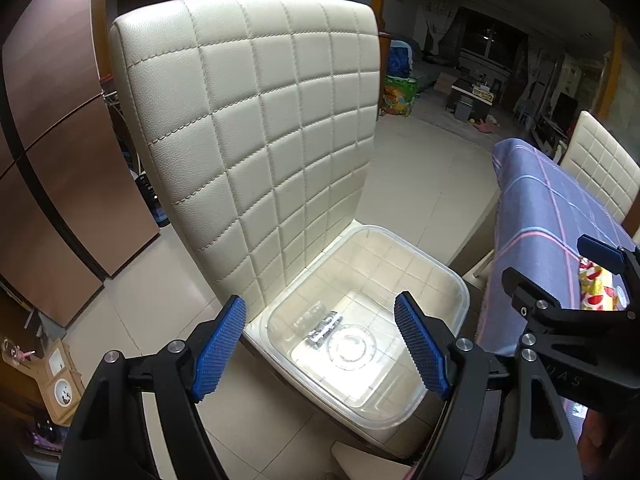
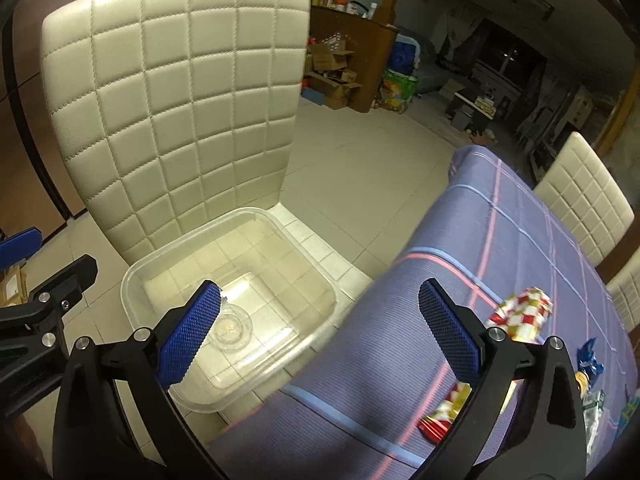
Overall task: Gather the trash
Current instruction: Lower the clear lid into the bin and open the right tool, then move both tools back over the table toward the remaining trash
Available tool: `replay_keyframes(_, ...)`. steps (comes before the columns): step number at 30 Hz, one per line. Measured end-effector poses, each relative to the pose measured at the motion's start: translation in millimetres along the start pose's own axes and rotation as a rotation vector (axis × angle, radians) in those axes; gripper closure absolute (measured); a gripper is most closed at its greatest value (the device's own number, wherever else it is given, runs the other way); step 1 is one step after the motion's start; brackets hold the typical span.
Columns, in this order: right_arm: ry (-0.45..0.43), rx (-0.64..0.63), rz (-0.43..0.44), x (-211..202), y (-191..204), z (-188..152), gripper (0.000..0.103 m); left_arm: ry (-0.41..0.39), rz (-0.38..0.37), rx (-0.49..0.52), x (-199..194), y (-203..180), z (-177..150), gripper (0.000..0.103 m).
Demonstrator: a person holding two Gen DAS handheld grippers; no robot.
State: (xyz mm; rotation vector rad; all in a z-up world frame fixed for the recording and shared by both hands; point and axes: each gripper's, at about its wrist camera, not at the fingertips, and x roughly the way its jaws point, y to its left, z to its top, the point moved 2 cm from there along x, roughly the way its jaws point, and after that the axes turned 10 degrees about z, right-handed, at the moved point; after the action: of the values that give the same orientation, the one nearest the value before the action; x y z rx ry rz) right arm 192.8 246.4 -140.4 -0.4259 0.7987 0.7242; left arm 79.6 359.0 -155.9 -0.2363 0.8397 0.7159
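Left gripper [image 1: 320,346] hangs wide open and empty right over the clear plastic bin [image 1: 448,276] on the cream quilted chair [image 1: 248,120], and down on the bin floor a silvery blister pack [image 1: 324,330] lies flat beside a round clear lid [image 1: 351,347], its long axis slanting from near-left to far-right. Right gripper [image 2: 320,336] is spread open too, holding nothing, straddling the bin edge and the purple plaid tablecloth [image 2: 500,240]. Farther along the cloth, a red-and-white checked wrapper [image 2: 522,316] lies crumpled, a red-yellow wrapper [image 2: 442,416] nearer, a blue one [image 2: 590,360] off right.
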Motion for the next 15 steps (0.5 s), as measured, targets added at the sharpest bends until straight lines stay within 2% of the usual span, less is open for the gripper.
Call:
replay_keyframes(8, -0.030, 0.062, -0.049, -41, -39, -26, 0.005, -0.018, -0.044, 0.044, -31, -33, -9, 0.028)
replay_keyframes(12, -0.035, 0.119, -0.080, -60, -69, -47, 0.006, -0.015, -0.096, 0.091, -48, -68, -16, 0.028)
replay_keyframes(15, -0.030, 0.170, -0.107, -74, -97, -66, 0.011, -0.023, -0.122, 0.141, -59, -98, -22, 0.028)
